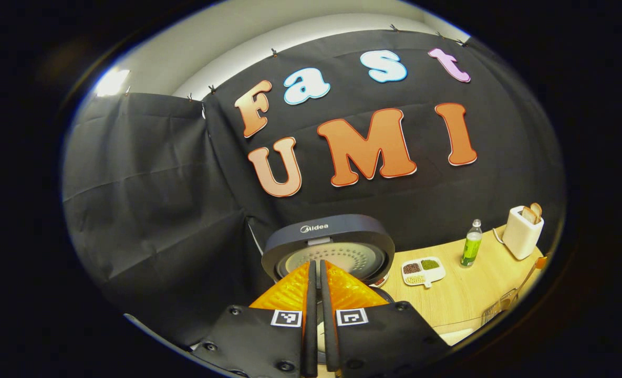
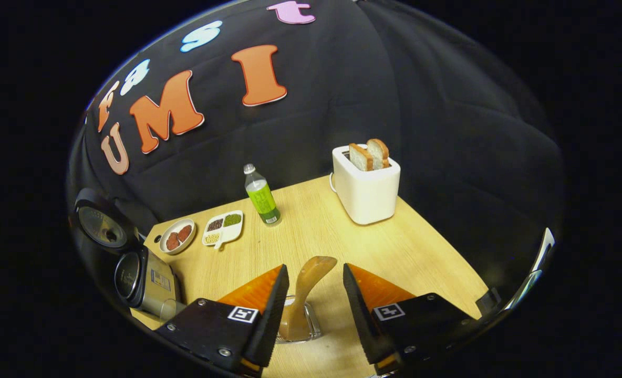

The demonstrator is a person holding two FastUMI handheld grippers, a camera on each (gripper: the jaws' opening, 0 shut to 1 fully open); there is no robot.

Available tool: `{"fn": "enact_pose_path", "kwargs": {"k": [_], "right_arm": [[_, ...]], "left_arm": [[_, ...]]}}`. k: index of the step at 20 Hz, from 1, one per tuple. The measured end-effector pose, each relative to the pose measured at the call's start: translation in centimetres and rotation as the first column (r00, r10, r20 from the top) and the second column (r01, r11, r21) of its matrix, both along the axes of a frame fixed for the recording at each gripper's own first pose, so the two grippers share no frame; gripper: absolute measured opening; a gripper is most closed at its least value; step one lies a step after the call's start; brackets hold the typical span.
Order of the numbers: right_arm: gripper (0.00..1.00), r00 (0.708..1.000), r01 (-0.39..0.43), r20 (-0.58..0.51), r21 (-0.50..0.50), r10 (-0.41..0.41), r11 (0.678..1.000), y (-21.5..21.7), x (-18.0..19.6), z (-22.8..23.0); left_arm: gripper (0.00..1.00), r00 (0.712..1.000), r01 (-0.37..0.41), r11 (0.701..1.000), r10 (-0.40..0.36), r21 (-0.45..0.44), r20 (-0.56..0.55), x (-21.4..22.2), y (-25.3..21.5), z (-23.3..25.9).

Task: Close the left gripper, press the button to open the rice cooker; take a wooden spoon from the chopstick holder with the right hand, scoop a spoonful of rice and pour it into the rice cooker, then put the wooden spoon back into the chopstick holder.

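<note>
Pressing together, left jaws before open rice cooker point(image 1: 328, 247), right jaws spread flanking wooden spoon point(image 2: 304, 294)

i see my left gripper point(image 1: 319, 294) with fingers pressed together just before the rice cooker point(image 1: 328, 247), whose lid stands open; a bottle point(image 1: 471, 244) stands right of it.

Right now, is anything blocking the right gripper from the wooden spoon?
Nothing visible. The right gripper is open, and the wooden spoon stands upright in the chopstick holder between its fingers, with clear gaps on both sides.
</note>
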State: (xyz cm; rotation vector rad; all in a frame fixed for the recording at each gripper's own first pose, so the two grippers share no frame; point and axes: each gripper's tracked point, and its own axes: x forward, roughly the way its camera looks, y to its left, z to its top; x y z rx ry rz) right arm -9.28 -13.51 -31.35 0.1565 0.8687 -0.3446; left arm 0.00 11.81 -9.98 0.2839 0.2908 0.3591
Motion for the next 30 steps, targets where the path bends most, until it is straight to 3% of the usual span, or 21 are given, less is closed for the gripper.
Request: {"fn": "enact_pose_path", "kwargs": {"k": [6, 8, 12, 13, 14, 18, 19, 20, 22, 24, 26, 29, 30], "right_arm": [[0.78, 0.993, -0.011, 0.117, -0.061, 0.018, 0.998, -1.1, 2.2, 6.3], [0.79, 0.988, -0.018, 0.153, -0.082, 0.031, 0.996, -1.2, 2.8, 8.3], [0.79, 0.978, -0.032, 0.2, -0.101, 0.052, 0.994, -0.9, 3.3, 10.6], [0.79, 0.977, -0.035, 0.206, -0.108, 0.057, 0.994, -0.9, 3.3, 11.1], [0.79, 0.976, -0.036, 0.211, -0.114, 0.059, 0.993, -0.9, 3.2, 11.4], [0.79, 0.973, -0.038, 0.223, -0.128, 0.066, 0.991, -1.0, 2.7, 12.5], [0.79, 0.972, -0.035, 0.225, -0.136, 0.066, 0.99, -1.3, 2.5, 12.8], [0.79, 0.972, -0.032, 0.228, -0.142, 0.064, 0.989, -1.5, 2.3, 13.1], [0.79, 0.971, -0.024, 0.232, -0.15, 0.059, 0.988, -1.9, 2.0, 13.5], [0.79, 0.97, -0.02, 0.235, -0.161, 0.058, 0.987, -2.2, 1.7, 13.8], [0.79, 0.971, -0.02, 0.23, -0.166, 0.058, 0.986, -2.4, 1.5, 13.8], [0.79, 0.971, -0.032, 0.228, -0.169, 0.071, 0.985, -2.2, 1.5, 13.8], [0.79, 0.971, -0.039, 0.227, -0.171, 0.078, 0.984, -2.0, 1.7, 13.7]], "left_arm": [[0.1, 0.998, 0.057, 0.988, -0.055, -0.141, 0.019, 4.1, 0.6, 3.0], [0.1, 0.998, 0.056, 0.988, -0.05, -0.145, 0.039, 5.5, 1.5, 5.0], [0.1, 0.992, 0.118, 0.983, -0.111, -0.143, 0.055, 9.0, 0.7, 7.8], [0.21, 0.99, 0.137, 0.978, -0.131, -0.154, 0.05, 9.9, 0.4, 7.8], [0.14, 0.989, 0.149, 0.975, -0.145, -0.163, 0.035, 10.8, 0.1, 7.5], [0.22, 0.984, 0.139, 0.957, -0.163, -0.256, -0.074, 13.8, 0.5, 4.8], [0.34, 0.981, 0.127, 0.951, -0.163, -0.282, -0.106, 14.4, 0.5, 4.0], [0.31, 0.976, 0.113, 0.946, -0.164, -0.304, -0.144, 15.0, 0.7, 3.0], [0.46, 0.955, 0.081, 0.935, -0.172, -0.344, -0.241, 15.6, 1.0, 0.4], [0.68, 0.927, 0.054, 0.926, -0.185, -0.373, -0.326, 15.7, 1.1, -1.5], [0.81, 0.896, -0.004, 0.918, -0.172, -0.396, -0.409, 15.2, 1.7, -3.2], [0.87, 0.834, -0.098, 0.905, -0.153, -0.415, -0.53, 14.1, 2.0, -5.5], [0.8, 0.806, -0.104, 0.907, -0.163, -0.407, -0.569, 13.5, 2.2, -6.1]]}}
